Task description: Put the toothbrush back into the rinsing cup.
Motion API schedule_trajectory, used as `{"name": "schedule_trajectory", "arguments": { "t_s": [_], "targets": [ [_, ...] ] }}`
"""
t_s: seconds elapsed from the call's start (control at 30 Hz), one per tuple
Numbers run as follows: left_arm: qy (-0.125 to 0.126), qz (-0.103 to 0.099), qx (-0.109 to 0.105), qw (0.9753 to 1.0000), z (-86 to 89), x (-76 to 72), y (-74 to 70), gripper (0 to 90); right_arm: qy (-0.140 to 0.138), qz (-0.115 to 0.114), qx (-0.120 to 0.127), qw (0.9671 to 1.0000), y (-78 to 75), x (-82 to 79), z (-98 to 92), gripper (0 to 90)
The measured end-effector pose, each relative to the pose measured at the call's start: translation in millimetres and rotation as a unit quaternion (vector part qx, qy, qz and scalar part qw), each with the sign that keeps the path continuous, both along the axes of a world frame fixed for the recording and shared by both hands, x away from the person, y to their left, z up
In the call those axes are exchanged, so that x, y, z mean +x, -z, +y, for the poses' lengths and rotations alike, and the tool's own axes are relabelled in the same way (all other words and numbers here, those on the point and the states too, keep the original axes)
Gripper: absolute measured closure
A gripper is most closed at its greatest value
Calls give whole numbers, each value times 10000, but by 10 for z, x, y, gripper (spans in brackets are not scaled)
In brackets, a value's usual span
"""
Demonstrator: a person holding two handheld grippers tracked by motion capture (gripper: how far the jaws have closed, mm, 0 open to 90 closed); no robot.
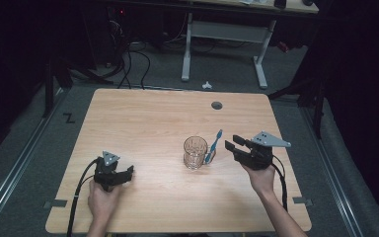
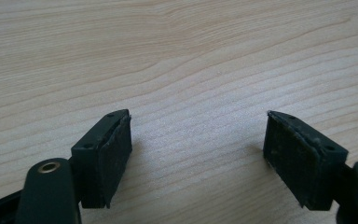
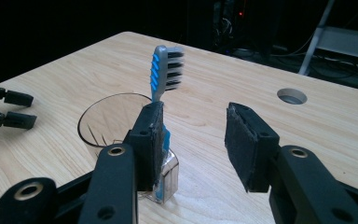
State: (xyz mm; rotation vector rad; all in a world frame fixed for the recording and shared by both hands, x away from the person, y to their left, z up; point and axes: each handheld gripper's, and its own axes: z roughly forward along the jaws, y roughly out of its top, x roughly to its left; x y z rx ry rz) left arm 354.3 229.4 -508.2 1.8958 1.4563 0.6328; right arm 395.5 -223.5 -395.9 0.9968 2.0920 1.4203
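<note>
Right hand-held gripper (image 3: 193,142) gapes beside blue toothbrush (image 3: 164,70) leaning on glass mug (image 3: 109,123).

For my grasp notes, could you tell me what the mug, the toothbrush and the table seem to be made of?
Mug: clear glass or possibly hard plastic; see-through, with glints on its walls.
Toothbrush: glossy blue and grey plastic, apparently, with dark and pale bristles.
Table: pale wood-grain top, matte; likely laminate, since the grain looks flat and even.
</note>
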Motion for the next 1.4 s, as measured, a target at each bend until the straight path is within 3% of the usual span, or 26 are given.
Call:
{"name": "schedule_trajectory", "arguments": {
  "t_s": [0.8, 1.4],
  "targets": [
    [0, -2, -1, 10000, 0, 0, 0, 240, 446, 207, 278, 9984, 185, -108, -370, 576],
    [-1, 0, 0, 10000, 0, 0, 0, 240, 837, 487, 227, 9950, 444, -87, -545, 572]
  ]
}}
